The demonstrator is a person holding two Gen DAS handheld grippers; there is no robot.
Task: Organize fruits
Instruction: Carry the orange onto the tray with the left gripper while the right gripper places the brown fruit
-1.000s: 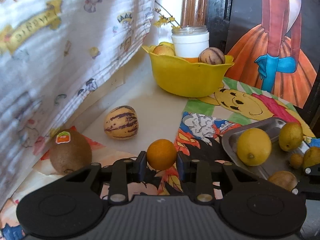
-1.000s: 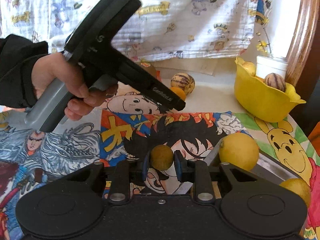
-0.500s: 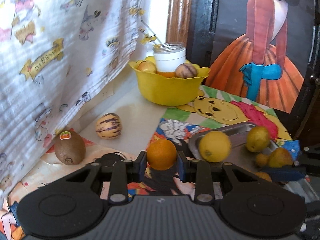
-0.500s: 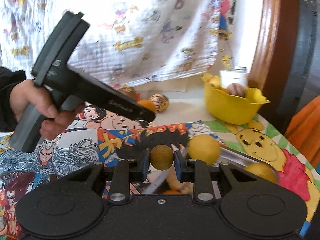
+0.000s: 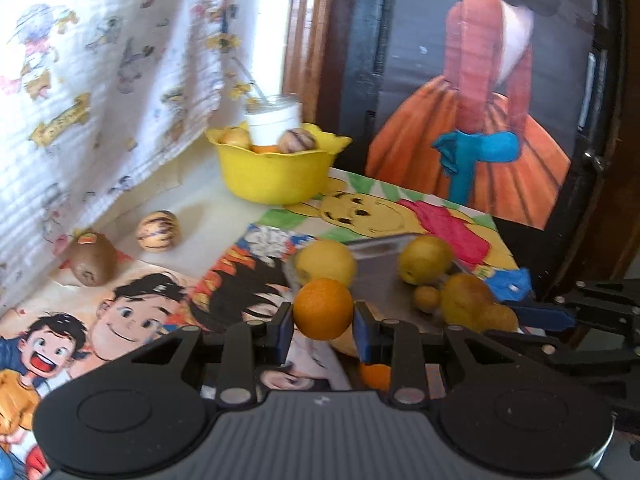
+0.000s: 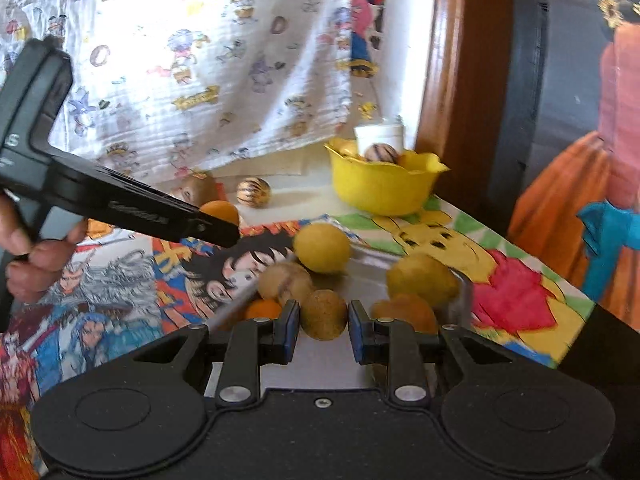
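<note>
My left gripper (image 5: pixel 322 326) is shut on an orange (image 5: pixel 322 308), held above the table near the left edge of a metal tray (image 5: pixel 380 284). My right gripper (image 6: pixel 323 330) is shut on a small brown round fruit (image 6: pixel 323 314) over the same tray (image 6: pixel 332 356). The tray holds several yellow fruits, among them a lemon (image 6: pixel 322 247). A yellow bowl (image 5: pixel 276 174) with fruit stands at the back. A striped fruit (image 5: pixel 158 230) and a kiwi (image 5: pixel 93 259) lie by the curtain.
A white jar (image 5: pixel 274 122) stands behind the bowl. A printed curtain (image 5: pixel 100 80) hangs on the left. A dark board with a painted figure (image 5: pixel 492 100) closes the back right. Cartoon mats (image 5: pixel 140 312) cover the table. The left gripper body (image 6: pixel 100 196) crosses the right wrist view.
Both grippers have risen and pulled back with their fruits still held. The right gripper has moved over the tray. The bowl and loose fruits look further off.
</note>
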